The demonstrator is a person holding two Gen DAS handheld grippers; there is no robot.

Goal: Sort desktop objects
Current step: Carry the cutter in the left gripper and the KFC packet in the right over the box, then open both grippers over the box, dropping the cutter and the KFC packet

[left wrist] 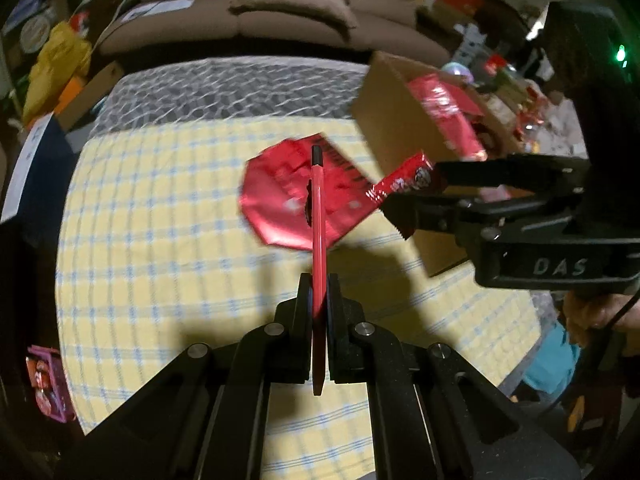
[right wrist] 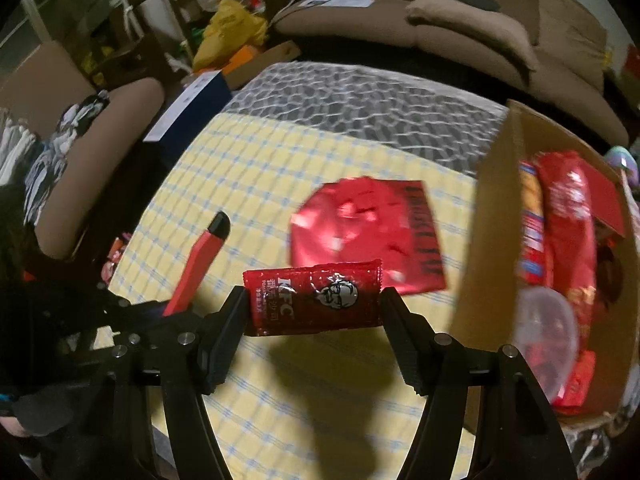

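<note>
Since the cardboard box (right wrist: 492, 216) sits just right of our right gripper (right wrist: 314, 304), which clamps the ketchup sachet (right wrist: 316, 300) crosswise, that hand's nearer; left gripper (left wrist: 319, 300) pinches the red pen (left wrist: 319, 216) lengthwise, probably box-bound too.

cardboard box (right wrist: 492, 216) blocking right, tablecloth (right wrist: 224, 168) open left

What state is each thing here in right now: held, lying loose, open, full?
Left gripper: shut on the red utility knife.
Red utility knife: held, lifted off the cloth.
Right gripper: jaws clamped on the KFC sauce packet.
KFC sauce packet: held, sealed.
Red foil bag: lying loose on the tablecloth.
Cardboard box: open, holding red packets.
</note>
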